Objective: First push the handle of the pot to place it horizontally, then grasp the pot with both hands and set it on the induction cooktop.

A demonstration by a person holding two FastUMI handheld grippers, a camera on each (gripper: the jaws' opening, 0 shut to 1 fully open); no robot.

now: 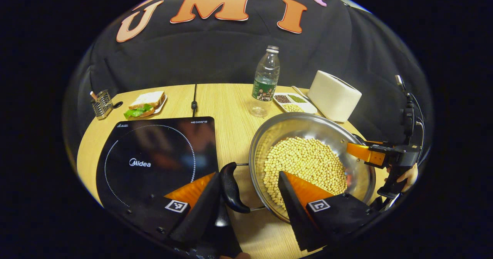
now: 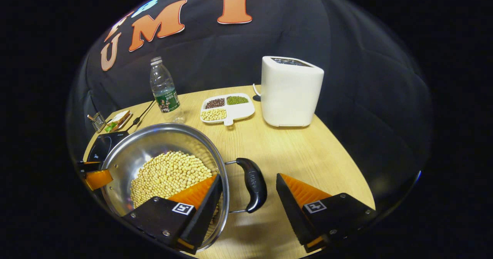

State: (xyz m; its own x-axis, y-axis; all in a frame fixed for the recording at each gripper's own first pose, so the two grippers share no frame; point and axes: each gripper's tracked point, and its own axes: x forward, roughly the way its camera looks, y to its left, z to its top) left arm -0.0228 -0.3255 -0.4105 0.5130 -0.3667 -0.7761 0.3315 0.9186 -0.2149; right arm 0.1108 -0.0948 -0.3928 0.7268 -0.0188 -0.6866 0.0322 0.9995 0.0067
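Item: steel pot (image 2: 161, 151) of soybeans (image 2: 169, 174), on the wooden table (image 2: 292, 151) just beside the induction cooktop (image 1: 154, 155); likely heavy, rigid, slick-walled, contents prone to shifting, best taken by its two black side handles. Left gripper (image 1: 250, 189): jaws apart, straddling the near handle (image 1: 231, 187) and rim. Right gripper (image 2: 248, 195): jaws apart around the opposite handle (image 2: 252, 184), neither clamped.
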